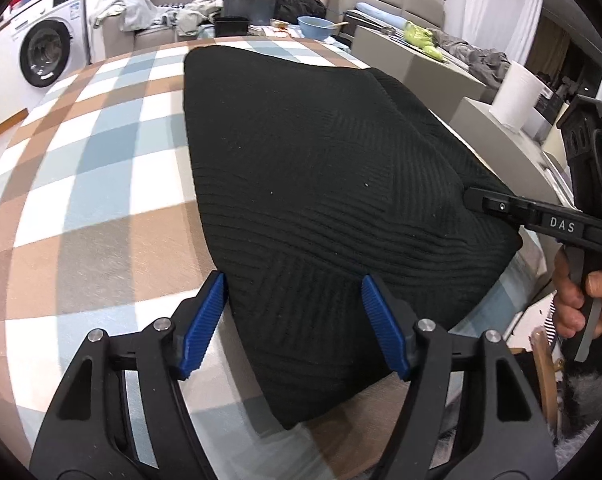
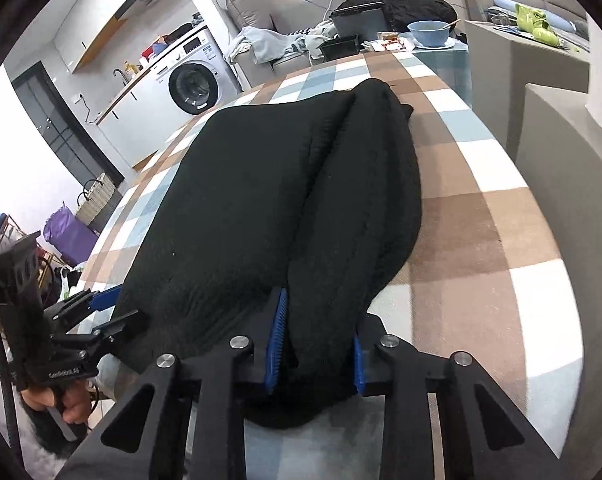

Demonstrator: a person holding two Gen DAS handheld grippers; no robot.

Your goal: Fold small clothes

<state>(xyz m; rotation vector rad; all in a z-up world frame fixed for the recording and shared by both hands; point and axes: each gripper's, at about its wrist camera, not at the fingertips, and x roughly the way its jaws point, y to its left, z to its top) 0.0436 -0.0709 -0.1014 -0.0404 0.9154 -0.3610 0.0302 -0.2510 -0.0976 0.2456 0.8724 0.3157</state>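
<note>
The black knit (image 1: 321,168) lay on the checked cloth (image 1: 81,184), already doubled along a lengthwise ridge, its near end at the table edge. My right gripper (image 2: 315,354) had its pads pinched on a thick bunch of that near end, I judged to lift it for a fold. My left gripper (image 1: 293,320) stood wide apart, gripping nothing, straddling the near corner for its hold.
</note>
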